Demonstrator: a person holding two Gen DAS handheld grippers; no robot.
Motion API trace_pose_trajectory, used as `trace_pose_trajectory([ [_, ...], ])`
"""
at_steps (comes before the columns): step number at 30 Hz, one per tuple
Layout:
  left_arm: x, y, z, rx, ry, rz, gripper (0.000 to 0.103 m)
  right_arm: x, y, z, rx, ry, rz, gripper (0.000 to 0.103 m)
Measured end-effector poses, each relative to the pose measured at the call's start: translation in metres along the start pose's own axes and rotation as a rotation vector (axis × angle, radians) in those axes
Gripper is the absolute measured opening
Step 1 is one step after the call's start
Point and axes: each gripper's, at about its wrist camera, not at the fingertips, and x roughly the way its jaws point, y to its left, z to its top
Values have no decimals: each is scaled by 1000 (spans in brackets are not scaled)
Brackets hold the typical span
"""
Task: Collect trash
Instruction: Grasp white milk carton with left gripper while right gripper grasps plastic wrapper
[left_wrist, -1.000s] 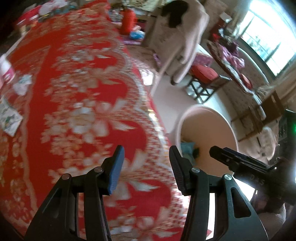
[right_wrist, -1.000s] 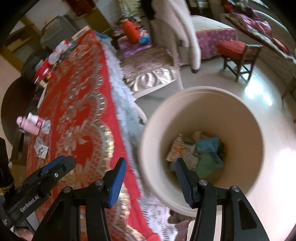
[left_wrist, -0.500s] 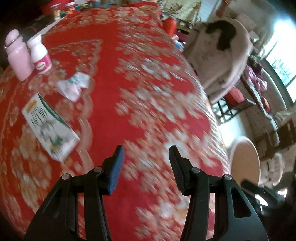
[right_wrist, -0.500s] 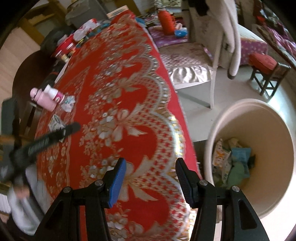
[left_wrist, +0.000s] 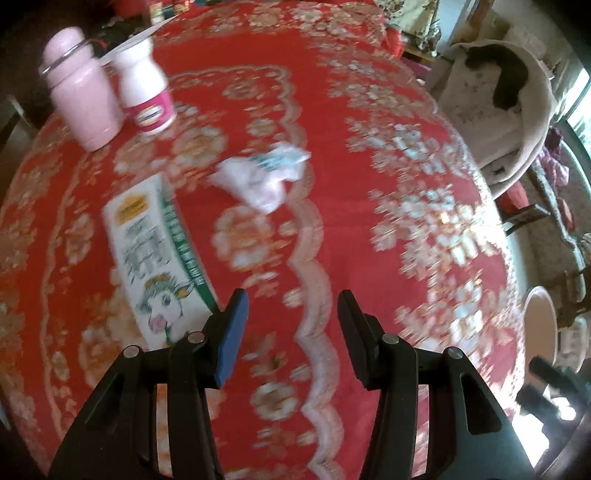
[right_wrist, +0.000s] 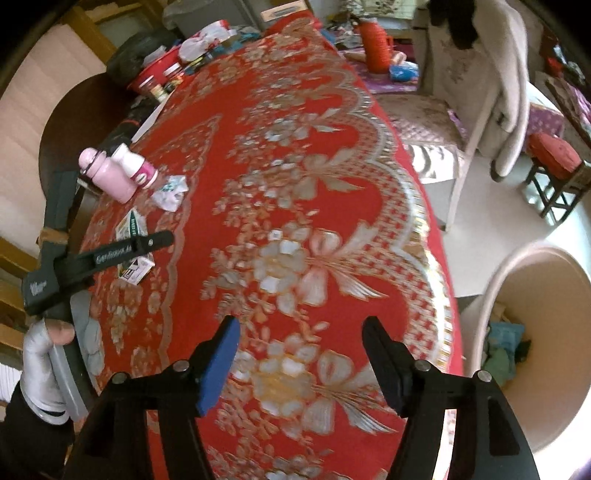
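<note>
Left claw (left_wrist: 290, 328), jaws apart and empty, over the red-clothed bench (left_wrist: 332, 110) just right of the flat milk carton (left_wrist: 155, 254), crumpled wrapper (left_wrist: 260, 175) beyond: both judged light, crushable, best pinched at an edge; a second ago this claw faced the trash bin (right_wrist: 532, 350); right claw (right_wrist: 301, 356) likewise agape.

Milk carton (left_wrist: 155, 258) lies flat beside crumpled wrapper (left_wrist: 262, 177).
</note>
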Motion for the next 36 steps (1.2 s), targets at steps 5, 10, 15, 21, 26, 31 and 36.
trace_pose_trajectory([
  [5,-14,35,-12,-63,2,-34,48,18,25,9,-45,20,25,66],
  [10,-42,51,-21,-82,-38,-112,48,44,55,24,-112,43,39,66],
  [15,-61,63,-18,-63,-104,-119,61,74,85,44,-175,69,41,66],
  [21,-37,86,-6,-70,-100,-64,61,93,105,60,-186,71,43,67],
  [26,-11,96,5,-74,-75,-22,61,101,111,67,-177,66,41,68],
  [31,10,101,16,-81,-40,-29,61,112,117,82,-166,55,33,68],
  [36,11,114,15,-117,-31,-40,54,126,129,99,-179,31,45,68],
])
